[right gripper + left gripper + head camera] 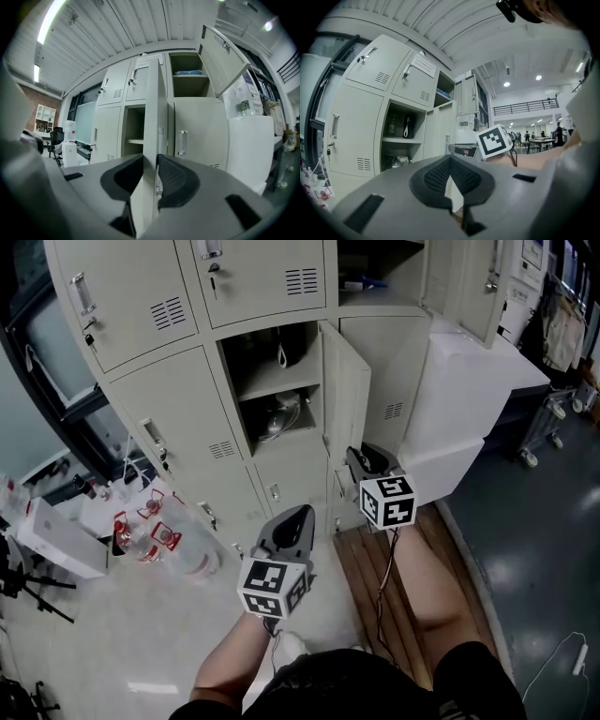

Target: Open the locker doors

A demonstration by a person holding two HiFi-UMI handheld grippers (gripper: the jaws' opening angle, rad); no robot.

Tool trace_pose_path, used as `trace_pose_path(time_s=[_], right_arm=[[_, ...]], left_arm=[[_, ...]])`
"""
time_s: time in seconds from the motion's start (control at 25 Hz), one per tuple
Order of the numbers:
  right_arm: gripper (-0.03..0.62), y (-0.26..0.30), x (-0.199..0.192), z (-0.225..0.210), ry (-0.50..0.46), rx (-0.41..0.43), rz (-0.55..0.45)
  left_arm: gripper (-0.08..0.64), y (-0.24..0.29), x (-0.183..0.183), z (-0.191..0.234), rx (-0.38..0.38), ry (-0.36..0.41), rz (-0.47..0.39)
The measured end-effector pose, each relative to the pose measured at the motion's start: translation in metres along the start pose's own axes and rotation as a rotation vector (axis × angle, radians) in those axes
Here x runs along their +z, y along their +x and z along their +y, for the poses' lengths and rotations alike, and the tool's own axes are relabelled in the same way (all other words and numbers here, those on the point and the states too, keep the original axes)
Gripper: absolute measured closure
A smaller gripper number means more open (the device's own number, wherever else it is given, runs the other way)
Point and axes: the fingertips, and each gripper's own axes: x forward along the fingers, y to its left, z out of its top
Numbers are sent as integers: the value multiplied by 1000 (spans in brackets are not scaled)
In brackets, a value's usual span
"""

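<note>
From above the person, the head camera looks steeply down onto the lockers (159, 418) and the floor (131, 643), standing well back and taking in the whole bank. The camera on the left gripper (298, 514) sits low behind its jaws and faces level at the lockers from a little way off, with the marker cube (493, 140) of the right gripper (356, 454) at its right. The right gripper's camera is hard against the open locker door (152, 136), looking along its edge; all three views share that door and the open compartment (274, 381) beside it.
</note>
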Motion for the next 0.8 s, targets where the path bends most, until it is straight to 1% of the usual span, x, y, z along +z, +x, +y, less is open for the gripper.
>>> trace_pose_path(time_s=[0.16,0.36,0.4,0.44,0.48,0.56,0.72,0.8], right_arm=[[503,-6,-3,-15,36,-14,13],[508,-17,-4,-21,41,-6,31],[516,-20,-4,-22,41,-11,32],[571,-24,-4,-23,42,-16,31],[583,-29,-4,-23,41,-17,28],[591,-39,-3,-22,39,1,21],[592,-63,2,-15,47,70,7],[592,-77,6,-13,40,91,-6]], left_arm=[[561,-3,2,-12,22,6,-2],[561,-9,4,-25,55,8,-8],[561,-10,5,-28,61,8,-9],[561,-12,5,-30,68,7,-12],[561,-13,5,-33,74,7,-13],[561,-15,5,-40,87,5,-17],[561,-18,4,-57,107,-2,-23],[561,-19,2,-67,116,-4,-27]])
